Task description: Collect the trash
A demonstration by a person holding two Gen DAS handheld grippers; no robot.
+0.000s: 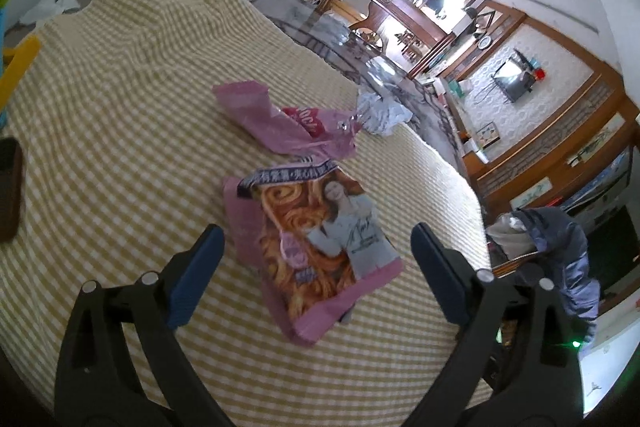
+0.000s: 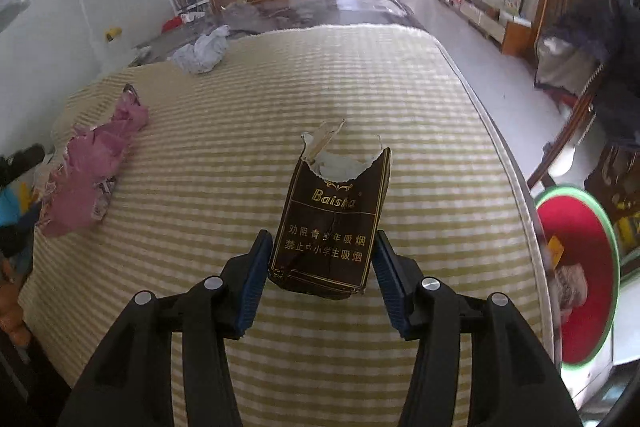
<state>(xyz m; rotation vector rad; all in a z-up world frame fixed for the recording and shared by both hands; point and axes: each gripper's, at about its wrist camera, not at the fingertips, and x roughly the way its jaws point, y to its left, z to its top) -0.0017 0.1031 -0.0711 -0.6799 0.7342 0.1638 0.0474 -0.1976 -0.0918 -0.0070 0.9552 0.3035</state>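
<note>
A pink snack wrapper (image 1: 312, 251) with a woman's picture lies on the yellow checked tablecloth (image 1: 120, 107), between and just beyond the open fingers of my left gripper (image 1: 316, 267). A second crumpled pink wrapper (image 1: 280, 123) lies farther on, with a crumpled white paper (image 1: 380, 113) at the cloth's far edge. In the right wrist view my right gripper (image 2: 323, 259) is shut on a torn brown Baisha cigarette pack (image 2: 328, 219), held upright above the cloth. The pink wrappers (image 2: 92, 171) lie at left and the white paper (image 2: 202, 55) at the far left.
A red bin with a green rim (image 2: 576, 275) stands beside the table's right edge. A dark flat object (image 1: 10, 191) lies at the cloth's left side. A chair with dark clothing (image 2: 592, 67) stands to the right. Shelves and wooden furniture line the far walls.
</note>
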